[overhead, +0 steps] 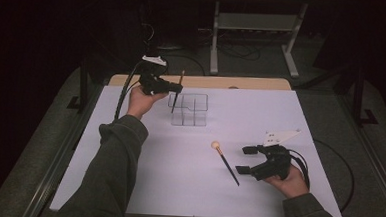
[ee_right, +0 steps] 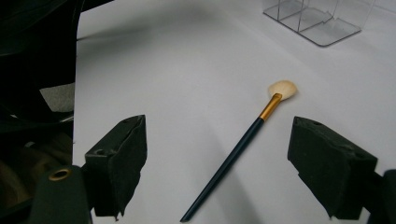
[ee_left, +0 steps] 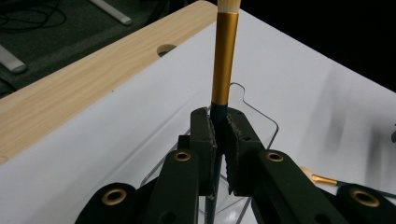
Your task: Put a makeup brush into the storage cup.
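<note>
Below the left gripper (overhead: 174, 87) sits the clear organizer (overhead: 190, 110) on the white table (overhead: 280, 123), just under its jaws, which are clamped on a dark-handled brush (ee_left: 224, 60) held nearly upright, bristles up. To do this well, I judge the handle tip should be centred over one compartment and lowered straight before release. Ahead of the right gripper (overhead: 247, 160), whose jaws stand wide apart with nothing between them, a second brush (ee_right: 243, 140) lies flat. Both forearms reach forward, the right hand resting low.
</note>
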A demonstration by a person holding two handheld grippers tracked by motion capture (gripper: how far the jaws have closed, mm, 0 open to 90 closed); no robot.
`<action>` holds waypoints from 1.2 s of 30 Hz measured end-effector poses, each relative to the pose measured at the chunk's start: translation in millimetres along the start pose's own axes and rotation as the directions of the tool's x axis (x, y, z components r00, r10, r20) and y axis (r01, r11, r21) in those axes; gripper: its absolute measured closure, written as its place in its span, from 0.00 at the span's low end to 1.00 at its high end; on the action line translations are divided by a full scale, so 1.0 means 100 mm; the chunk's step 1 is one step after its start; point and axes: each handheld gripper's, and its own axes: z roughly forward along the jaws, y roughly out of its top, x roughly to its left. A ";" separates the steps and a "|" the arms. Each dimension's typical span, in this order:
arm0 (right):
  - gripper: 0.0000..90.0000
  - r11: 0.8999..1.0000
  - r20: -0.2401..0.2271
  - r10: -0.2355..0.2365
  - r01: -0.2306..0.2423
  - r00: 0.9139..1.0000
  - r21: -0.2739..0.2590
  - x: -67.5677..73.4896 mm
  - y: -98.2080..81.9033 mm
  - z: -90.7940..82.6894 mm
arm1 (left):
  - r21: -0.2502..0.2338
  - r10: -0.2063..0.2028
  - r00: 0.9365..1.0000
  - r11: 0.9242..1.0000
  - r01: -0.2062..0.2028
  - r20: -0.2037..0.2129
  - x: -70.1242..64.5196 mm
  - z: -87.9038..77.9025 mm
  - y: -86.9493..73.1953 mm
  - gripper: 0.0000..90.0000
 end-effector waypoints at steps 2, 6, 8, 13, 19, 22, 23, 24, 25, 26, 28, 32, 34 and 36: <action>0.21 1.000 0.000 -0.001 0.001 1.000 0.001 0.00 0.00 0.00 | 0.012 0.005 1.000 1.000 -0.005 -0.002 0.00 0.00 -0.01 0.92; 0.21 1.000 -0.003 -0.004 0.004 1.000 0.004 0.01 0.00 0.02 | 0.011 -0.001 1.000 1.000 0.001 -0.004 0.00 0.00 -0.04 0.92; 0.21 1.000 -0.004 -0.007 0.007 1.000 0.005 0.00 0.00 0.02 | 0.016 0.001 1.000 1.000 -0.001 -0.007 0.00 0.01 -0.05 0.92; 0.21 1.000 -0.007 -0.008 0.008 1.000 0.006 0.00 0.00 0.02 | 0.041 0.008 1.000 0.999 -0.007 -0.014 0.01 0.04 -0.09 0.92; 0.21 1.000 -0.011 -0.007 0.007 1.000 0.012 0.01 0.01 0.03 | 0.055 0.016 1.000 0.998 -0.016 -0.011 0.01 0.07 -0.10 0.92; 0.21 1.000 -0.013 -0.007 0.007 1.000 0.012 0.00 0.00 0.03 | 0.063 0.023 1.000 0.998 -0.023 -0.009 0.00 0.09 -0.10 0.92; 0.21 1.000 -0.013 -0.005 0.005 1.000 0.011 0.00 0.00 0.03 | 0.066 0.025 1.000 0.998 -0.024 -0.013 0.00 0.09 -0.11 0.92; 0.21 1.000 -0.013 -0.005 0.005 1.000 0.010 0.00 0.00 0.03 | 0.068 0.027 1.000 0.997 -0.026 -0.014 0.00 0.10 -0.11 0.92; 0.21 1.000 -0.013 -0.007 0.008 1.000 0.012 0.00 0.01 0.03 | 0.066 0.029 0.999 0.997 -0.028 -0.013 0.00 0.10 -0.11 0.92; 0.21 1.000 -0.013 -0.006 0.007 1.000 0.013 0.01 0.01 0.03 | 0.072 0.036 0.999 0.997 -0.035 -0.013 0.00 0.10 -0.11 0.92; 0.21 1.000 -0.013 -0.008 0.008 1.000 0.014 0.01 0.01 0.03 | 0.075 0.037 0.999 0.997 -0.036 -0.012 0.00 0.11 -0.12 0.92; 0.21 1.000 -0.013 -0.007 0.008 1.000 0.011 0.01 0.01 0.03 | 0.085 0.032 0.999 0.996 -0.031 -0.015 -0.01 0.12 -0.13 0.92; 0.21 1.000 -0.013 -0.009 0.009 1.000 0.008 0.00 0.01 0.03 | 0.086 0.034 0.999 0.996 -0.033 -0.016 -0.01 0.12 -0.13 0.92; 0.21 1.000 -0.013 -0.008 0.008 1.000 0.007 0.00 0.01 0.03 | 0.092 0.039 0.999 0.995 -0.037 -0.018 -0.01 0.13 -0.13 0.92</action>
